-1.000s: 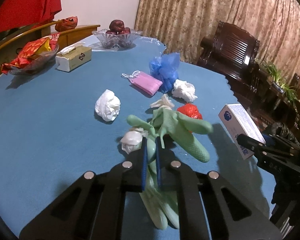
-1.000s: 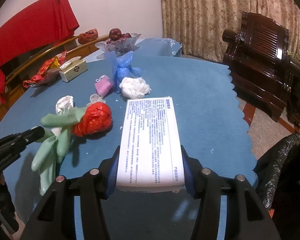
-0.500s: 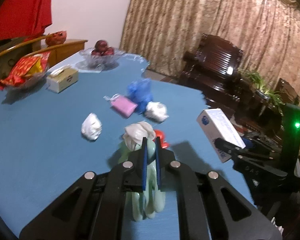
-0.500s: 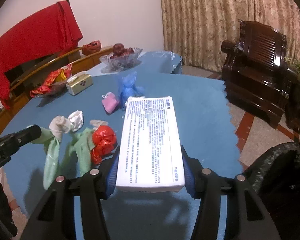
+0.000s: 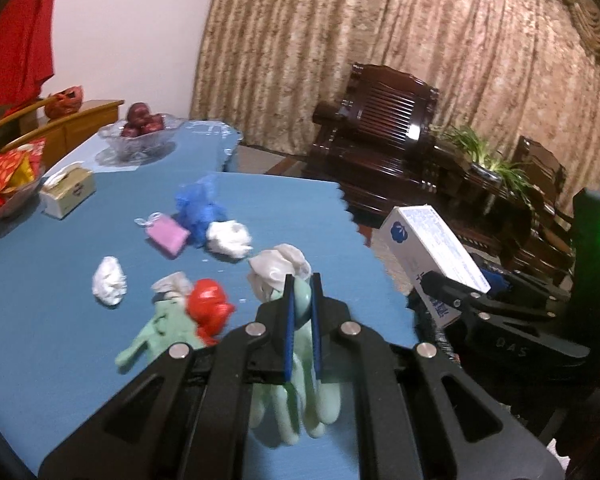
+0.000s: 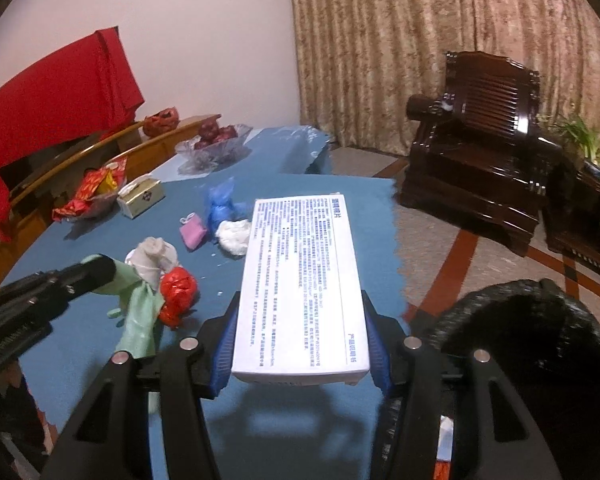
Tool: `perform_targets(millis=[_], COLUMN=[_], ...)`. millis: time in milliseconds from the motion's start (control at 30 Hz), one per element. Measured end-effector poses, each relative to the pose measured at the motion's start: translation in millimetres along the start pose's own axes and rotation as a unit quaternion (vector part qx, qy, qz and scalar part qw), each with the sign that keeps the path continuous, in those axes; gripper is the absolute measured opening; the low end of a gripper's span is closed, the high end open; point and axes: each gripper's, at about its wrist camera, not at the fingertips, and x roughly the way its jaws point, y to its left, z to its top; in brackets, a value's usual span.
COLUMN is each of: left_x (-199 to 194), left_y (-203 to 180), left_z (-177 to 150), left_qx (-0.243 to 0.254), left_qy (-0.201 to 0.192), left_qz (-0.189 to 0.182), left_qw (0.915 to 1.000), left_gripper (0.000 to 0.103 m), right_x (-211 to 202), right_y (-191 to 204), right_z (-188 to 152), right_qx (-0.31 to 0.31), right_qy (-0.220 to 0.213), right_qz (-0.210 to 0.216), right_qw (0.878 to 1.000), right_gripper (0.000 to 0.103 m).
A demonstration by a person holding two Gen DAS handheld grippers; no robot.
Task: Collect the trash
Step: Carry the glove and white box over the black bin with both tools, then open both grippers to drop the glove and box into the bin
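- My left claw (image 5: 301,312) is clamped on a pale green rubber glove (image 5: 300,404); its blue pads pinch the cuff, and the glove fingers dangle below the jaws, off the table.
- A white wad (image 5: 278,268) sits at the top of the gripped glove, just past my left claw's tips.
- Left of that claw, a second green glove (image 5: 160,332) lies on the blue tablecloth (image 5: 60,280), touching a crumpled red wrapper (image 5: 208,304).
- Further ahead and to the left lie a white crumpled tissue (image 5: 109,280), another white wad (image 5: 228,238), a pink pouch (image 5: 166,234) and a blue plastic bag (image 5: 198,208), the last three close together.
- My right claw (image 6: 300,344) is closed on a white printed box (image 6: 302,280), pads pressed on both long sides, the box held above the table's edge.
- To the right of my right claw and lower down, the dark mouth of a black trash bag (image 6: 532,344) stands on the floor.
- Well ahead of both claws: a tissue box (image 6: 140,196), a glass fruit bowl (image 6: 216,144), a dish of red snack packets (image 6: 94,192).
- Beyond the table stands a dark wooden armchair (image 6: 480,140).
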Motion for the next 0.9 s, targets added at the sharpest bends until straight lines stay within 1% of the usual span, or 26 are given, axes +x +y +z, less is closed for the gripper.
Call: perform_targets(millis=[200,500,667,900], left_x=[18,43,56,78], left_y=[-35,-93,-129,-177], left_z=[-1,-3,-1,-6], left_qx=[0.022,0.054,0.072,0.09], left_qy=[0.008,0.016,0.016,0.029], left_qz=[-0.028,-0.082,-0.12,-0.168], left_qw=[0.9993,0.995,0.9901,0.9813], left_gripper=[0.006,0.006,0.006,0.006], right_x=[-26,-68,-84,-94], right_y=[-29,-90,-122,-153], right_z=[-5,-19,-28,-46], right_qx=[0.016,0.056,0.079,0.106], right_qy=[-0.009,-0.022,-0.024,-0.016], right_qz=[-0.031,-0.093,-0.125,-0.16], right_qw=[0.999,0.994,0.989,0.981], right_gripper=[0.054,0.054,0.054,0.054])
